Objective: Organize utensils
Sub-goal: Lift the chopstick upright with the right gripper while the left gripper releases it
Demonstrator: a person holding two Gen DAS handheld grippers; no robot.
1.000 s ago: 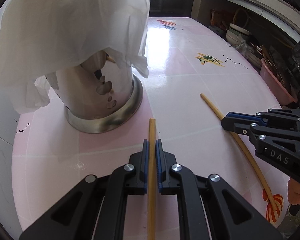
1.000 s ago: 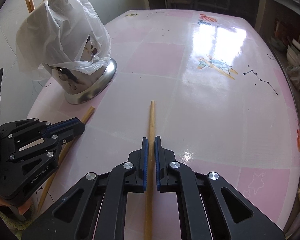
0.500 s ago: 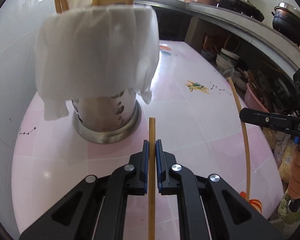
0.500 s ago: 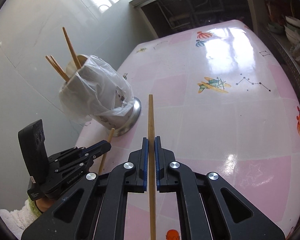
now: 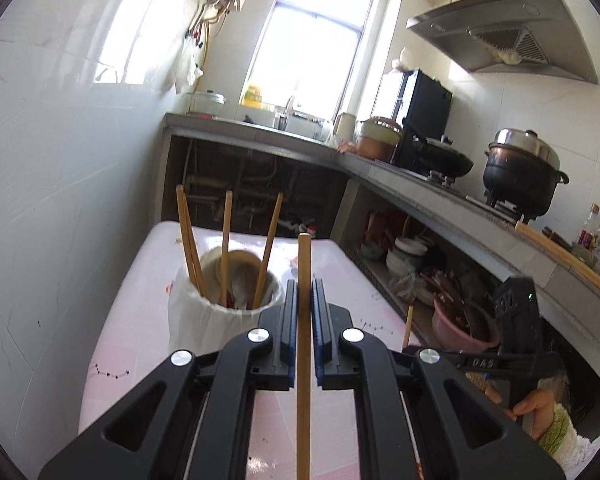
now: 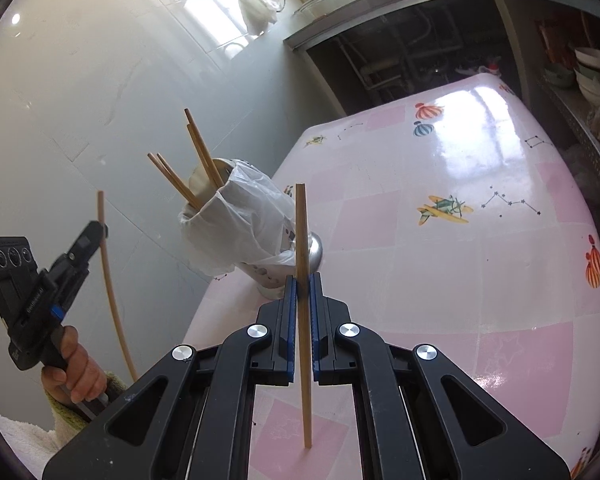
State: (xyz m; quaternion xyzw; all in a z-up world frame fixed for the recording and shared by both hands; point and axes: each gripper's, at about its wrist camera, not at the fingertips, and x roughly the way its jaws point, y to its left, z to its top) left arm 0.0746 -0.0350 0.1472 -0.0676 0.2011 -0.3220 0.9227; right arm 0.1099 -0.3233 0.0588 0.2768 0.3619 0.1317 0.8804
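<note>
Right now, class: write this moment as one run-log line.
left gripper: shut on chopstick | right gripper: shut on second chopstick | holder: on table

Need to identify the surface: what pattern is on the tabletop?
Pink-and-white checks with balloon, plane and constellation prints on the tabletop; clearest in the right wrist view.

Left wrist view: the clamped chopstick (image 5: 303, 360) runs off the bottom edge, lower end unseen; the right gripper (image 5: 410, 347) is mostly behind the near finger, its chopstick (image 5: 408, 323) showing only a short tip. The holder (image 5: 220, 316) contents below the rim are hidden by 1 plastic bag (image 6: 244, 224). Right wrist view: the person's sleeve (image 6: 24, 440) is cut by the frame edge.
</note>
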